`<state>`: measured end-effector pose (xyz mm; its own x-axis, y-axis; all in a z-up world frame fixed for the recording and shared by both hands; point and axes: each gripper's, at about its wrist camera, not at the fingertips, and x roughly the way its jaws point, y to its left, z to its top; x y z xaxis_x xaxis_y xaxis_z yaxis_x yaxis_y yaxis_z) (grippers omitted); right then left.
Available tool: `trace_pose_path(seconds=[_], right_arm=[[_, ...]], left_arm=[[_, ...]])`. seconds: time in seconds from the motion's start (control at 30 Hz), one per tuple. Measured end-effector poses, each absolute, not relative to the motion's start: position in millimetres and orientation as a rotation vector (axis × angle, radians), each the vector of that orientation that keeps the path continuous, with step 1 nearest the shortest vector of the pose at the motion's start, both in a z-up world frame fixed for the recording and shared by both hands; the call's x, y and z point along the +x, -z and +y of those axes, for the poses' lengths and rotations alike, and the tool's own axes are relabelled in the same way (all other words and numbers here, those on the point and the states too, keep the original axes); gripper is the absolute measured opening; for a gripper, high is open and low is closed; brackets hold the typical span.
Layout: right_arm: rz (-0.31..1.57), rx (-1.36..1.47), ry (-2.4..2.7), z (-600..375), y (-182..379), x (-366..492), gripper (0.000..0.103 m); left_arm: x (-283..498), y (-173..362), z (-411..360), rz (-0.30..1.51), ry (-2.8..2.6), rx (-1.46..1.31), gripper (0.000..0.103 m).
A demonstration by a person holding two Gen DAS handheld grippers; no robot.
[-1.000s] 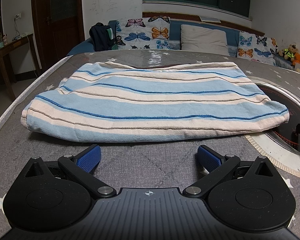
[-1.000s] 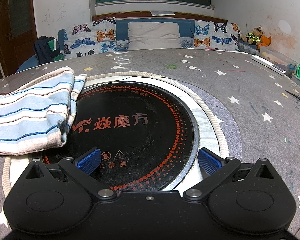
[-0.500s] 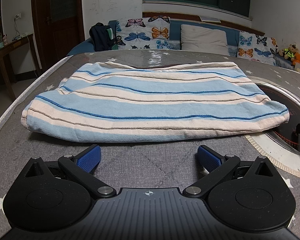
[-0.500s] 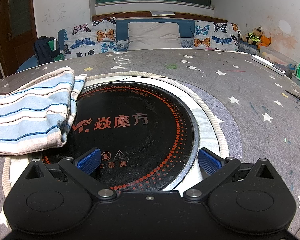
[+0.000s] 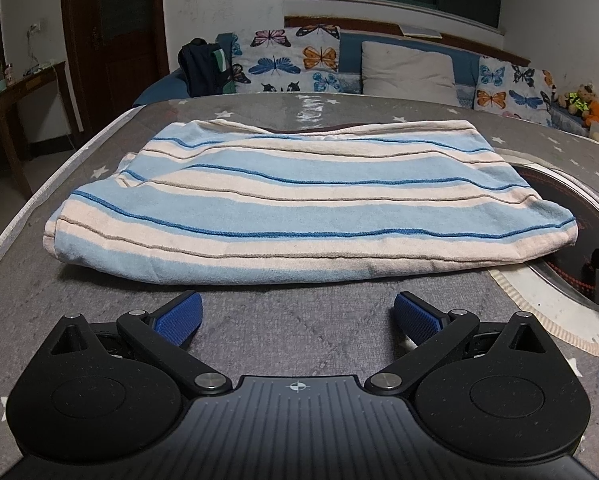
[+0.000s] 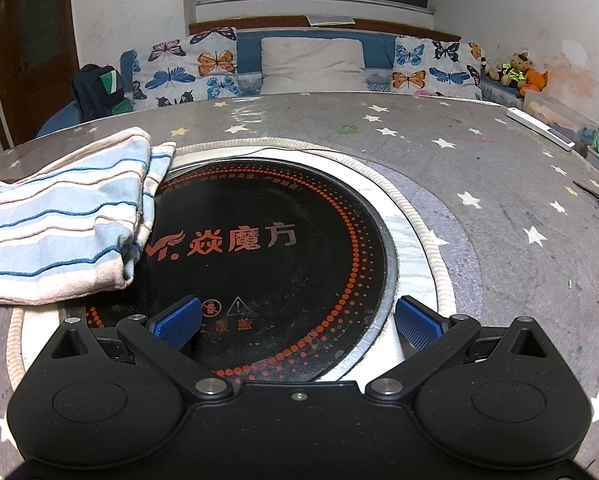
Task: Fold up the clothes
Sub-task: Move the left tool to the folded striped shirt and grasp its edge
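Striped towel (image 5: 259, 208), folded into a flat rectangle of blue and cream bands, lies on the star-patterned grey table cover (image 5: 299, 320), its right end overlapping the round black induction cooktop (image 6: 267, 240) set into the table. Left gripper (image 5: 297, 316) sits just short of the towel's near edge, fingers spread wide and empty. Right gripper (image 6: 297, 320) hovers over the cooktop's near rim, likewise spread wide, gripping nothing.

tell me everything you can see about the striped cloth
The cloth looks like soft terry, in wide light blue and cream bands with thin dark blue and brown lines. It lies folded in layers, fairly flat, on the grey starred table cover. Its right end overlaps the edge of the black round cooktop. Neither open claw, left or right, touches it.
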<state>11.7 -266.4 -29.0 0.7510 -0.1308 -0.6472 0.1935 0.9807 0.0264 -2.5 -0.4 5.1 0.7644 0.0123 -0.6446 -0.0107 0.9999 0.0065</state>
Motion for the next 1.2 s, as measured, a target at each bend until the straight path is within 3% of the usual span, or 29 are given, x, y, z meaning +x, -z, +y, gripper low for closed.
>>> trace_pose_path(seconds=[0.6, 0.87, 1.2], right_arm=[[0.719, 0.014, -0.085, -230, -12, 16, 0.103], [0.737, -0.017, -0.137, -204, -20, 40, 0.103], [0.779, -0.034, -0.173, -188, -12, 72, 0.103]], left_arm=[[-13, -54, 67, 0.690, -0.080, -0.017, 0.103], [8, -67, 101, 0.695, -0.110, -0.001, 0.097], [43, -55, 120, 0.753, -0.102, 0.031, 0.079]])
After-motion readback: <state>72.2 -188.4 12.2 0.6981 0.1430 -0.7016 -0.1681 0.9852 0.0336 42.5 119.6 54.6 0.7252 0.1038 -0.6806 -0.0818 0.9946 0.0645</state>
